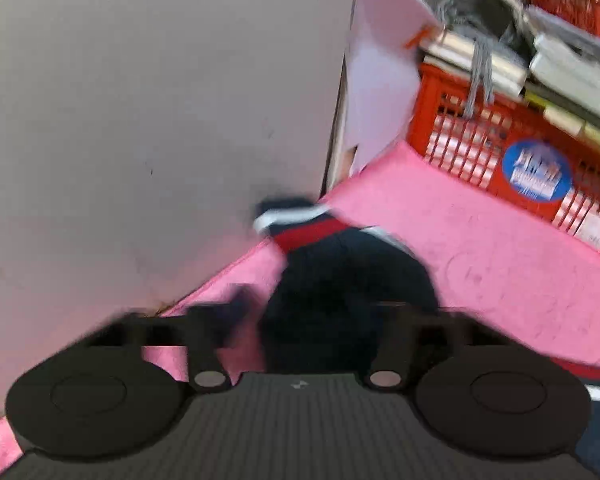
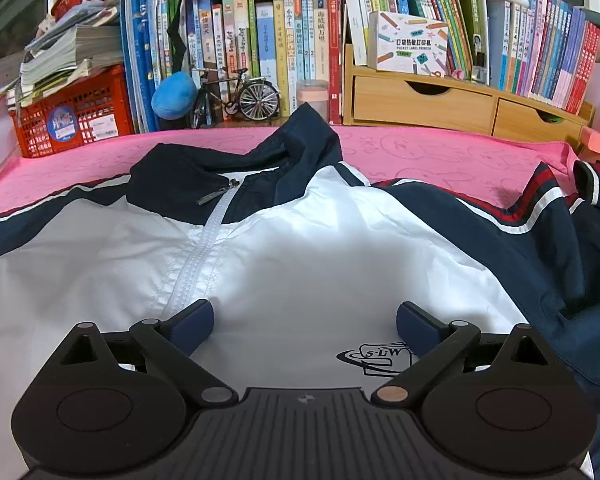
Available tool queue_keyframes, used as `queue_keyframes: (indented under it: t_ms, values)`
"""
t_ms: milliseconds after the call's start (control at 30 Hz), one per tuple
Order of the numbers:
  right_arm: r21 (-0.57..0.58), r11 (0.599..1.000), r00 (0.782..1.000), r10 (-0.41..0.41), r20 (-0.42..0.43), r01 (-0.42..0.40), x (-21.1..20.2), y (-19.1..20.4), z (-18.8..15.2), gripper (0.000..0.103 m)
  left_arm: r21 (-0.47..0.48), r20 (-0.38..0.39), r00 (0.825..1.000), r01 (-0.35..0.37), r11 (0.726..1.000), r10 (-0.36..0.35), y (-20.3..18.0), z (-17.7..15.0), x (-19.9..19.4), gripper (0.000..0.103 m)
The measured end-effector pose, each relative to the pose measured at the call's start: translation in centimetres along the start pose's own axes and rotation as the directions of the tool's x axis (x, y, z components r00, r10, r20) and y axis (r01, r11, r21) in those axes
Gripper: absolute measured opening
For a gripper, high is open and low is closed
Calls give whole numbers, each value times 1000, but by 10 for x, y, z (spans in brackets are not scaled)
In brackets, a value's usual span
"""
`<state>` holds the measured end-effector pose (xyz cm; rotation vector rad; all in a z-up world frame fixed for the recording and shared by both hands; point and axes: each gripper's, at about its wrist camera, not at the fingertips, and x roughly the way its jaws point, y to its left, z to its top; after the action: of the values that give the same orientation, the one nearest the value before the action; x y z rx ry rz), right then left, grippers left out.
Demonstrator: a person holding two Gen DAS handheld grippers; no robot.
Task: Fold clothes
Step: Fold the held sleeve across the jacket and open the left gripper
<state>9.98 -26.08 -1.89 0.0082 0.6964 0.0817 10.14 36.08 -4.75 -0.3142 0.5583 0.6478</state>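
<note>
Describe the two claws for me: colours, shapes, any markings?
Both share one build. The right claw has a black ribbed base with a small pale logo, two round black discs, black link arms with metal pivot pins, and dark blue pads. The left claw shows the same black base, discs and pins; its pads are blurred. No cables or sleeves show.

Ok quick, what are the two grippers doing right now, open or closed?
Left gripper: blurred, but seems closed on the dark sleeve.
Right gripper: open, fingers apart over the jacket, holding nothing.
</note>
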Motion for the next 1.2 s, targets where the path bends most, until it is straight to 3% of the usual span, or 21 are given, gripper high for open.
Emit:
queue_keyframes:
  t_ms: [67, 100, 133, 200, 233, 267, 367, 400, 433, 500, 567, 633, 700, 833, 1000, 1100, 1200]
  values:
    - [0, 1000, 1000, 0, 0, 0, 0, 0, 0, 100, 30, 95, 995, -41, 999, 38, -5, -3, -18, 10]
    - [1, 1000, 1000, 0, 0, 0, 0, 0, 0, 100, 84, 202, 976, -99, 992, 80, -15, -8, -35, 10]
    - [0, 1000, 1000, 0, 0, 0, 0, 0, 0, 100, 132, 317, 941, -168, 977, 119, -24, -14, -52, 10]
    - [0, 1000, 1000, 1, 0, -1, 0, -1, 0, 100, 185, 552, 813, -335, 924, 184, -41, -32, -81, 11]
    - [0, 1000, 1000, 1, 0, -1, 0, -1, 0, 100, 175, 618, 759, -388, 905, 206, -43, -39, -91, 12]
    - [0, 1000, 1000, 1, 0, -1, -1, -1, 0, 100, 164, 646, 728, -427, 889, 230, -44, -45, -96, 15]
    - [2, 1000, 1000, 1, -1, -1, 0, -1, 0, 100, 166, 474, 815, -454, 875, 333, -30, -43, -77, 20]
    - [2, 1000, 1000, 1, -1, -1, 0, -1, 0, 100, 177, 369, 856, -448, 876, 363, -23, -40, -63, 21]
    - [3, 1000, 1000, 1, -1, -1, 0, -1, 0, 100, 179, 272, 881, -442, 879, 388, -16, -38, -51, 22]
    - [3, 1000, 1000, 1, -1, -1, 0, -1, 0, 100, 156, 187, 894, -436, 886, 407, -8, -34, -40, 30]
    - [4, 1000, 1000, 1, -2, -1, 0, -1, 0, 100, 210, 136, 897, -441, 873, 420, -11, -33, -31, 34]
    - [4, 1000, 1000, 0, -2, 0, 1, -1, 0, 100, 277, 69, 901, -429, 860, 428, -16, -32, -23, 47]
    - [5, 1000, 1000, 0, -2, 0, 1, -1, 0, 100, 271, 7, 913, -395, 878, 409, -13, -30, -25, 70]
    - [6, 1000, 1000, 1, -2, -1, 0, -1, 0, 101, 154, -59, 964, -248, 956, 260, 2, -17, -44, 73]
    - [8, 1000, 1000, 2, -3, -2, 1, -1, 1, 101, 185, 38, 977, -213, 959, 210, -12, -10, -75, 74]
    - [9, 1000, 1000, 2, -3, -2, 1, 0, 1, 101, 268, 74, 996, -72, 961, 54, -42, -11, -91, 75]
    - [11, 1000, 1000, 3, -3, -3, 1, 0, 0, 101, 366, 40, 990, 109, 924, -132, -85, -23, -105, 82]
